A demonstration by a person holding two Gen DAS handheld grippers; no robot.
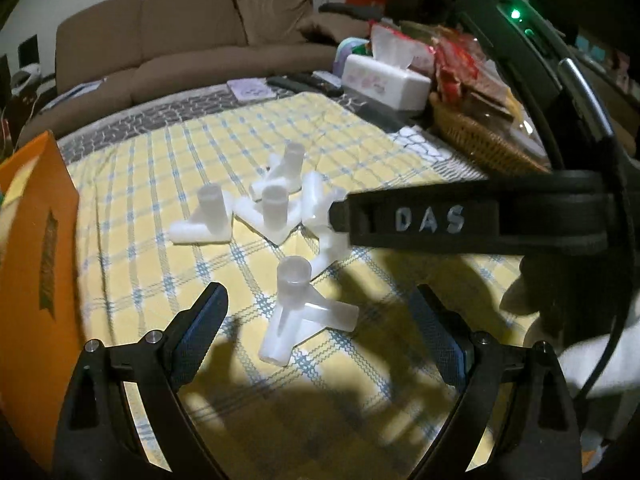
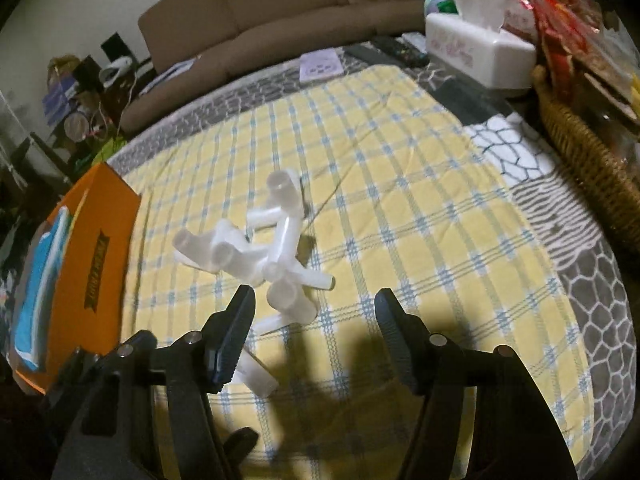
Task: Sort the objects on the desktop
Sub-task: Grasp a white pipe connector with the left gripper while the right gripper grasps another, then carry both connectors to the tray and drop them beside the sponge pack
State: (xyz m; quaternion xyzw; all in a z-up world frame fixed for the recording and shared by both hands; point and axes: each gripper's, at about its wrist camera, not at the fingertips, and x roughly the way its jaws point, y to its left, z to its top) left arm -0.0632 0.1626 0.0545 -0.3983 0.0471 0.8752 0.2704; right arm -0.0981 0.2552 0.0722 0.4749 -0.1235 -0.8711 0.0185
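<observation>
Translucent white plastic connectors [image 1: 276, 216] clustered mid-table on yellow checked cloth [image 1: 160, 152]. Left wrist view: left gripper [image 1: 320, 320] jaws wide apart, nearest connector [image 1: 300, 308] between them, untouched; right gripper's black finger crosses from right, its tip at cluster; orange box [image 1: 36, 264] left; tissue box [image 1: 384, 80], wicker basket [image 1: 480, 136] far right.
Right wrist view: right gripper [image 2: 316, 320] jaws partly open, nothing gripped, connector pile [image 2: 276, 248] just beyond; orange box [image 2: 96, 256] left.

black left gripper [image 1: 318, 312] and right gripper [image 2: 314, 320], silver screws, blue-faced ribbed jaws, white "das" lettering, green light
</observation>
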